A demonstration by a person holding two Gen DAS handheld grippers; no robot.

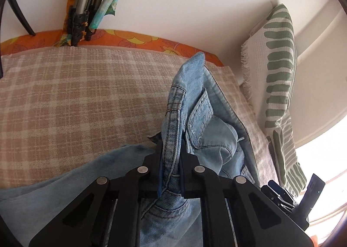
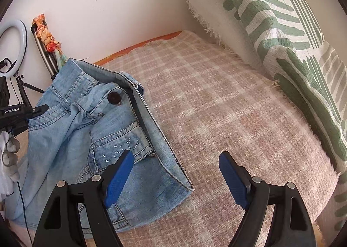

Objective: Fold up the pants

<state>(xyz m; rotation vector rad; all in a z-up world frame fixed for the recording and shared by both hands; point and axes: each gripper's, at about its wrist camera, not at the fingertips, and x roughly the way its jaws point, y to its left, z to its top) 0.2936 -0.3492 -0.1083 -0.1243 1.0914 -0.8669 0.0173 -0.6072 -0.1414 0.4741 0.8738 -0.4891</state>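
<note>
Light blue jeans (image 1: 201,121) lie bunched on a beige plaid blanket (image 1: 76,99). My left gripper (image 1: 171,149) is shut on a seamed fold of the jeans and holds it raised. In the right wrist view the jeans (image 2: 91,130) show a dark button (image 2: 114,97) and a studded pocket; their waistband edge lies on the blanket (image 2: 227,106). My right gripper (image 2: 176,166) is open and empty, low over the blanket, its left finger (image 2: 120,175) over the jeans' lower edge. The left gripper (image 2: 23,114) shows at the far left there.
A white pillow with green stripes (image 2: 271,21) leans against the wall on the right, also in the left wrist view (image 1: 275,77). A ring light (image 2: 13,45) and tripod stand by the wall. An orange floral sheet (image 1: 130,38) edges the bed.
</note>
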